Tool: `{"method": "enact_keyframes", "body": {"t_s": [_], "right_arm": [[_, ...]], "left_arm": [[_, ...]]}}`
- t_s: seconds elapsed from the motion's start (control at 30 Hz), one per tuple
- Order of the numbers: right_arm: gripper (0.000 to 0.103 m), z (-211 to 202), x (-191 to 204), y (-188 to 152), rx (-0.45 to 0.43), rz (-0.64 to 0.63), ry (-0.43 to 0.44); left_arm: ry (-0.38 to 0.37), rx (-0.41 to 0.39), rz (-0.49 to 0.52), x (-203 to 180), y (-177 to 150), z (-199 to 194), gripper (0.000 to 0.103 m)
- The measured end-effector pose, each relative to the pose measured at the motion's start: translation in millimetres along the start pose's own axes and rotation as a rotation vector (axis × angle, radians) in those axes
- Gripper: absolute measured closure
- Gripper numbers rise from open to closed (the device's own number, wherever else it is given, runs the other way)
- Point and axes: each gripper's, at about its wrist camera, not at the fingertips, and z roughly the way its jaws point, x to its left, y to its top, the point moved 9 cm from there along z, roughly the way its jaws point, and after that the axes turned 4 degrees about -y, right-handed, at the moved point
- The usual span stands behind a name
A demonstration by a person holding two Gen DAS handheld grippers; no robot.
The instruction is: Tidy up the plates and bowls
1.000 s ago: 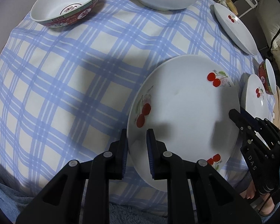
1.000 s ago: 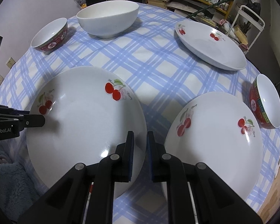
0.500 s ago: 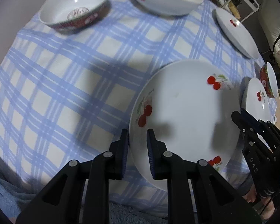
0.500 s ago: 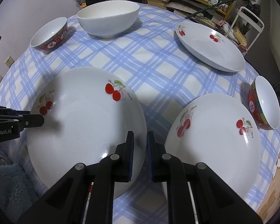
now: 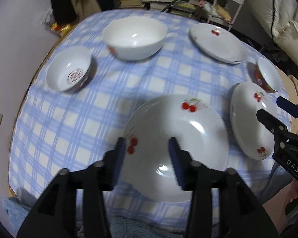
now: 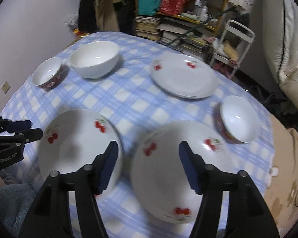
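Three white cherry plates lie on the blue checked tablecloth (image 5: 85,130). My left gripper (image 5: 147,141) hangs above the near-left plate (image 5: 176,144) (image 6: 77,142), jaws opening, nothing between the pads. My right gripper (image 6: 148,144) hovers over the gap between that plate and the near-right plate (image 6: 176,170) (image 5: 252,119), jaws opening wide and empty. Each gripper shows in the other's view: the left gripper (image 6: 34,128) at the left edge, the right gripper (image 5: 270,107) at the right edge. The third plate (image 6: 182,75) sits far right.
A large white bowl (image 5: 135,37) (image 6: 95,61) stands at the back. A small red-sided bowl (image 5: 69,75) sits at the left and another small bowl (image 6: 238,119) at the right edge. Book shelves (image 6: 178,25) and a white rack (image 6: 238,45) stand beyond the table.
Both grippers were shut on opposite rims of the near-left plate. They have let go, opened and lifted up and back, so more of the table shows.
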Motion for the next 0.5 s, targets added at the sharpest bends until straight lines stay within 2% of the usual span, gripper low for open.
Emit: {"method": "enact_keyframes", "body": {"t_s": [0.03,0.1,0.23,0.43,0.5], "right_arm": [[0.018,0,-6,-1,0.002,0.010,-0.006],[0.010,-2,-20,-4,0.001,0.041,-0.014],[0.007,-3,-42,-10,0.026,0.135,0.018],[0.007,-5,-65,-16,0.028,0.192,0.004],[0.007,-4,-75,-22,0.055,0.216,-0.008]], "left_arm": [[0.004,-0.005,0.027,-8,4,-1,0.051],[0.015,-0.011,0.061,-19,12,-2,0.046],[0.001,0.006,0.095,-40,24,0,0.026],[0.008,0.002,0.140,-66,40,2,0.023],[0.002,0.011,0.152,-73,43,5,0.023]]}}
